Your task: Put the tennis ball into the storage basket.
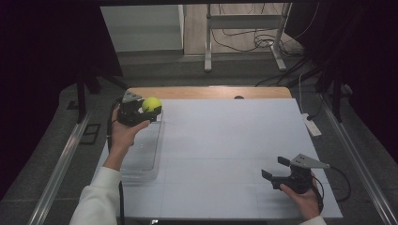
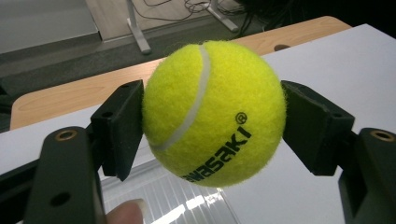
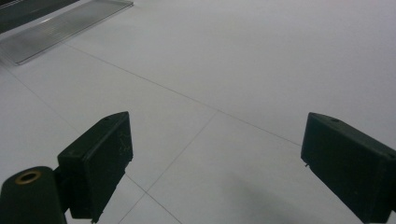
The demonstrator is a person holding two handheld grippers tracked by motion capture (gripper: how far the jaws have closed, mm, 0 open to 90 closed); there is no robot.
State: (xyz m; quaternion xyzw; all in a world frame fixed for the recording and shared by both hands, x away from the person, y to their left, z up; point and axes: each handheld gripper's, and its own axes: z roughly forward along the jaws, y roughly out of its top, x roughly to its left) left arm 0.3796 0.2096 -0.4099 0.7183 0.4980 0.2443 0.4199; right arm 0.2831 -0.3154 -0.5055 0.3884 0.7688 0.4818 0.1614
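High view: left tongs (image 1: 151, 111) raised over the far left corner of the white-covered table (image 1: 225, 140), clamped on a fuzzy yellow-green tennis ball (image 1: 151, 104). Directly below and toward the person from those tongs, a clear, shallow rectangular plastic tray (image 1: 143, 150) lying flat on the white sheet. Right tongs (image 1: 275, 168) low at the near right corner, well apart from the ball, spread wide with nothing between the jaws. A strip of bare wood along the table's far edge, beyond the left tongs.

Left gripper view: tennis ball (image 2: 214, 112) pinched between the two black pads (image 2: 122, 128), one pad pressed against each side, white seam curving down the face and black printed lettering low on the front. Ball held clear of the table, ribbed clear tray (image 2: 173, 200) visible underneath it. A fingertip at the bottom edge, just beneath the left pad.

Right gripper view: right tongs (image 3: 217, 170) parted wide, jaws far apart at either side, only the white sheet with its thin seam lines between them. Clear tray (image 3: 65, 25) far ahead at the upper left, well away from these tongs.
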